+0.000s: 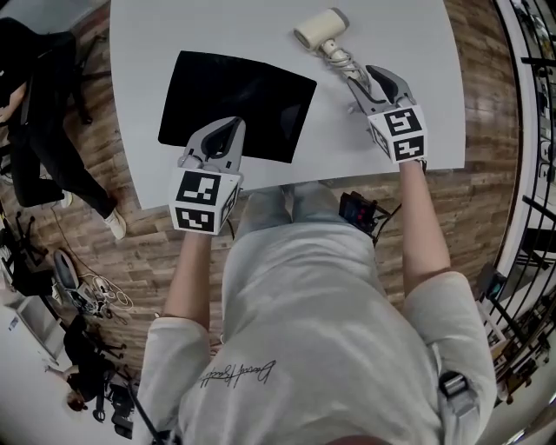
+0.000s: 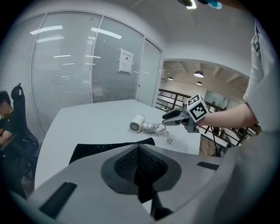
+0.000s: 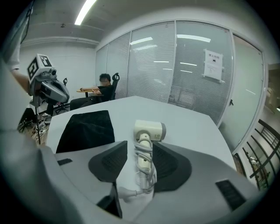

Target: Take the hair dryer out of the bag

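Lying apart: hair dryer (image 1: 320, 30), bag (image 1: 252, 96) seemingly near table (image 1: 174, 26) edge

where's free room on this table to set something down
Bare: the table at far left beyond the bag, the strip between bag and hair dryer, the near edge right of the bag. Crowded: the cord by the right tongs.

- The bag (image 1: 239, 100) lies flat on the table (image 1: 417, 87), toward its left.
- The hair dryer (image 1: 320, 29) lies right of the bag and farther back, apart from it.
- The left gripper (image 1: 224, 132) is over the bag's near edge.
- The right gripper (image 1: 363, 84) is near the dryer's cord (image 1: 340, 59).
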Demonstrator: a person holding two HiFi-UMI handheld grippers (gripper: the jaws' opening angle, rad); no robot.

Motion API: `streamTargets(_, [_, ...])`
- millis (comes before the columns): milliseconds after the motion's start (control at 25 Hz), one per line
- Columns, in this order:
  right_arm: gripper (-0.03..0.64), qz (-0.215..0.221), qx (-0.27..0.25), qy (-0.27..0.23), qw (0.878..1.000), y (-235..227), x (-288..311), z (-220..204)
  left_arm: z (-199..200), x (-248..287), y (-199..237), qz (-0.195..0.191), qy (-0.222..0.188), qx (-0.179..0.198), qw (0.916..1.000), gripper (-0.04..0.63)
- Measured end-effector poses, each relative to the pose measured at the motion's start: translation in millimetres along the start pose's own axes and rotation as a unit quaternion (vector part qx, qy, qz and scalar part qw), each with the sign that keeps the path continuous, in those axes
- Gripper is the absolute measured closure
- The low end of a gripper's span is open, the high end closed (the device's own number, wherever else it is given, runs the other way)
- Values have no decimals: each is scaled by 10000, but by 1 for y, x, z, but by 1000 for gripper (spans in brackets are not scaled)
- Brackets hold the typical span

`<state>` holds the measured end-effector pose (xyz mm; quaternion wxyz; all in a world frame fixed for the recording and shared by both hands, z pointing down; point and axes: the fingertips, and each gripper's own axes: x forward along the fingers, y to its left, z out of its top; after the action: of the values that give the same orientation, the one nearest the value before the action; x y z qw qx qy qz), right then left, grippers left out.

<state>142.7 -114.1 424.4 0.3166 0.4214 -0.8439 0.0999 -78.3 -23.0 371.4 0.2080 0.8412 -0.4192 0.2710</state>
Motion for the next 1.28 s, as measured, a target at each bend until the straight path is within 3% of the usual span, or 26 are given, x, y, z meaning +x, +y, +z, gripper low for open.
streamTargets(280, [559,47,230,-33,9997,13,-24,18,9,-7,-7,-57,-112,53,9999,583])
streamTargets(400, [584,274,352,29,9990,32,-29,28,12,-13,-11,-89,-186,57,9998,583])
streamTargets(640, [592,836,490,105,9952,73,-45,40,22,-21,-12,-104,-406,-10,9991,583])
streamTargets(840, [592,959,477,46,9942,93,-56,44,29,-27,-17,-89,-523,153,9985,583])
streamTargets(1280, [592,1246,376,-371,9908,129,-76,84,44,-40,-21,34,-925,-38,9957,583])
